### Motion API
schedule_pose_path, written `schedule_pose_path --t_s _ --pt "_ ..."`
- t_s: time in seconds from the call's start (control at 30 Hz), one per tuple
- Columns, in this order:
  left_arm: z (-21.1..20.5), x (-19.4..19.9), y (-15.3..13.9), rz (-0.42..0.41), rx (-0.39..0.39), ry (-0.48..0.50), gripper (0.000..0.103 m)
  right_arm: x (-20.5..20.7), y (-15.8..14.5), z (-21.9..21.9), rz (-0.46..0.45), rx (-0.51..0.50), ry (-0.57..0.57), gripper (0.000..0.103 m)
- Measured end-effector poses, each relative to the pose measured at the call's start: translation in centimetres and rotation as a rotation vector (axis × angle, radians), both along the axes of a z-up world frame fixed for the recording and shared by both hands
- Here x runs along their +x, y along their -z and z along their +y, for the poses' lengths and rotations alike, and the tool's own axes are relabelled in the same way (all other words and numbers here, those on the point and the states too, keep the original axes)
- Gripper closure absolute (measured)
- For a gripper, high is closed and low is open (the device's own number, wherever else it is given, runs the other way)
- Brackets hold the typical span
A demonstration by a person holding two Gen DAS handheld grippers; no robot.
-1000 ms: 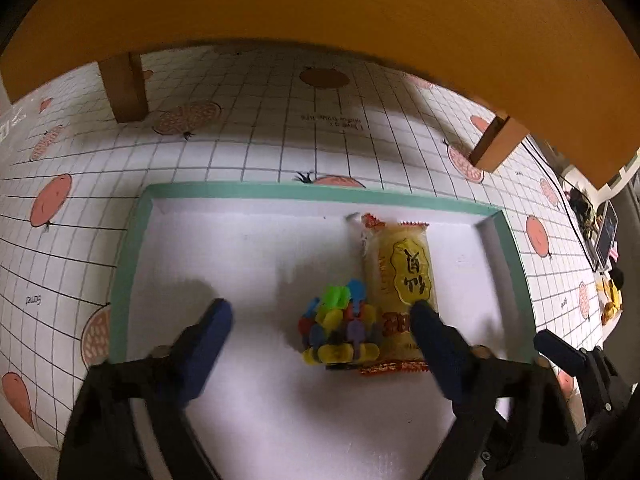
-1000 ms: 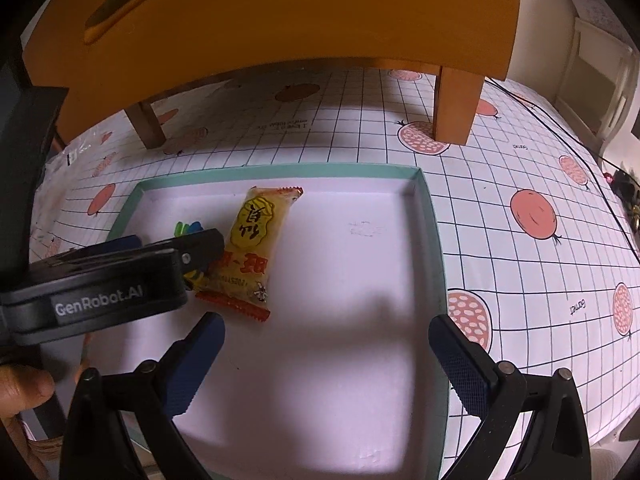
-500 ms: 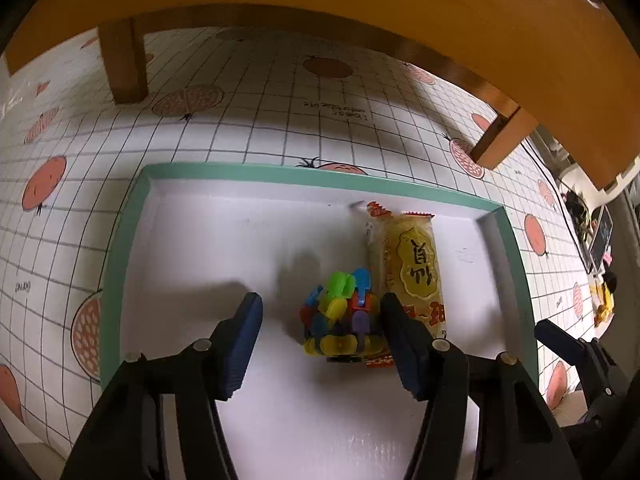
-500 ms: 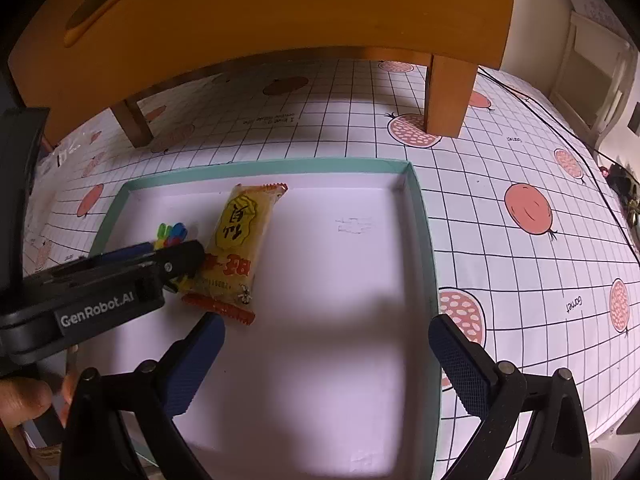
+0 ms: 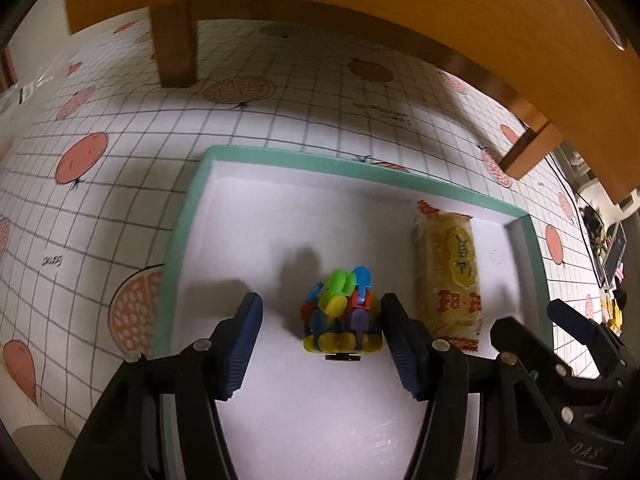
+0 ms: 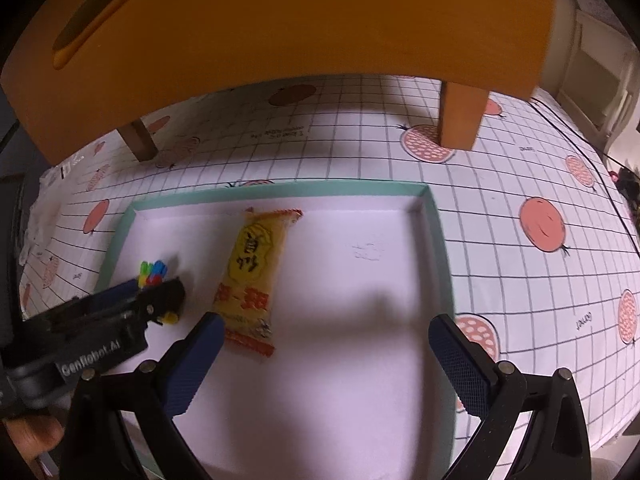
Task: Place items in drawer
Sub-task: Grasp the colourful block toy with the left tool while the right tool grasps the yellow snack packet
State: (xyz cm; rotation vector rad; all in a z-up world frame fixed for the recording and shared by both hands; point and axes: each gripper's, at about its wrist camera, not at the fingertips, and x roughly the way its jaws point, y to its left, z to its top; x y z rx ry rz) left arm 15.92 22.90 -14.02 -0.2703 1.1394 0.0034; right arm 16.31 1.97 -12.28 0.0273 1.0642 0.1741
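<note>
A toy of many-coloured plastic pieces [image 5: 340,320] lies in a white tray with a green rim [image 5: 320,160]. A yellow snack packet [image 5: 448,272] lies just to its right. My left gripper [image 5: 320,308] straddles the toy, narrowed but open: the right pad touches it and the left pad stands clear. In the right wrist view the toy [image 6: 154,272] peeks out behind the left gripper [image 6: 160,300]. My right gripper [image 6: 324,324] hangs wide open over the tray, its left finger beside the packet's [image 6: 252,272] near end, holding nothing.
An orange wooden piece of furniture [image 6: 300,20] with a slot handle and legs [image 6: 460,116] stands over the back of the fruit-print tablecloth [image 6: 520,184]. The right half of the tray [image 6: 360,300] is bare. A person's hand [image 6: 36,436] holds the left gripper.
The left gripper has slid leftward and narrowed around the toy, its right pad now between toy and packet. The right gripper stayed open and barely shifted.
</note>
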Motion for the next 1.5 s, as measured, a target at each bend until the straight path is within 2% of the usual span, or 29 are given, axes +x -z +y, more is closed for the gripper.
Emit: schedule_pose_path --t_s 0.23,0.53,0.9,1.13,1.5 --pt "0.9 -0.7 0.3 0.022 0.005 -0.044 0.041 1.7 0.7 1.5 0.046 0.044 0.003 0.000" --pt "2.4 -1.3 0.3 0.030 -0.054 -0.090 0.041 3.6 2.0 2.0 0.098 0.055 0.030 0.000" --pt "2.9 -1.8 0.2 0.034 -0.066 -0.111 0.041 4.4 2.4 3.0 0.112 0.051 0.009 0.001" --pt "2.9 -1.9 0.2 0.039 -0.049 -0.099 0.041 4.8 2.7 3.6 0.132 0.044 0.007 0.002" --pt "2.3 -1.2 0.2 0.044 -0.013 -0.075 0.041 5.8 3.8 5.6 0.180 -0.019 -0.007 0.004"
